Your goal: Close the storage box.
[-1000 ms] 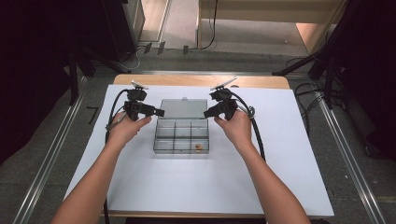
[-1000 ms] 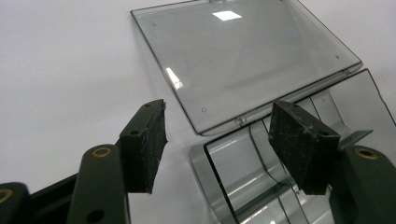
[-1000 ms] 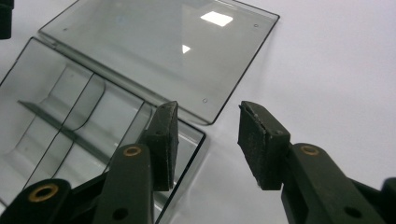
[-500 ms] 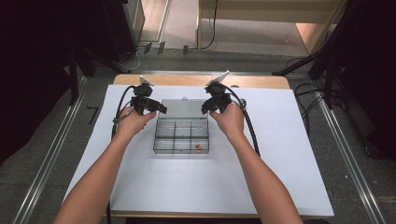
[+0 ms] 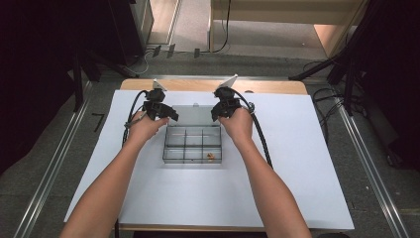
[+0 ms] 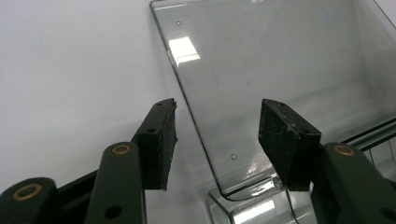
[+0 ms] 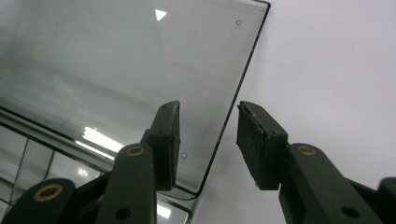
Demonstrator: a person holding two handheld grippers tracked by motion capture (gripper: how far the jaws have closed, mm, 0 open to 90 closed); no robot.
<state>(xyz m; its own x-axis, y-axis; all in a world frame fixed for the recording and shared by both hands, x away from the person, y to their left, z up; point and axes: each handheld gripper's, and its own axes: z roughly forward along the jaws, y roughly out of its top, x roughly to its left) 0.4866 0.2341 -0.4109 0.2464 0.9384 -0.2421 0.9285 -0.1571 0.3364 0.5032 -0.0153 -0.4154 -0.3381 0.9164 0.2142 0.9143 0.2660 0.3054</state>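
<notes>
While both hands are advancing from a second ago, the left gripper (image 6: 217, 140) and right gripper (image 7: 208, 142) are straddling, jaws parted, the side edges of the clear box's (image 5: 193, 144) flat-lying lid (image 5: 194, 116) mid-surface, likely preparing to close it.

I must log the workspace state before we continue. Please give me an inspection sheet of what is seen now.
Surface: white table cover, bare apart from the box.
Job's things: clear compartment box, lid open and laid back; small orange piece in a front right cell.
Clutter: nothing seen.
Grippers: left gripper and right gripper open, each straddling a lid side edge.
Cables: black cable trails from each gripper.
Surroundings: grey floor, dark stands.
</notes>
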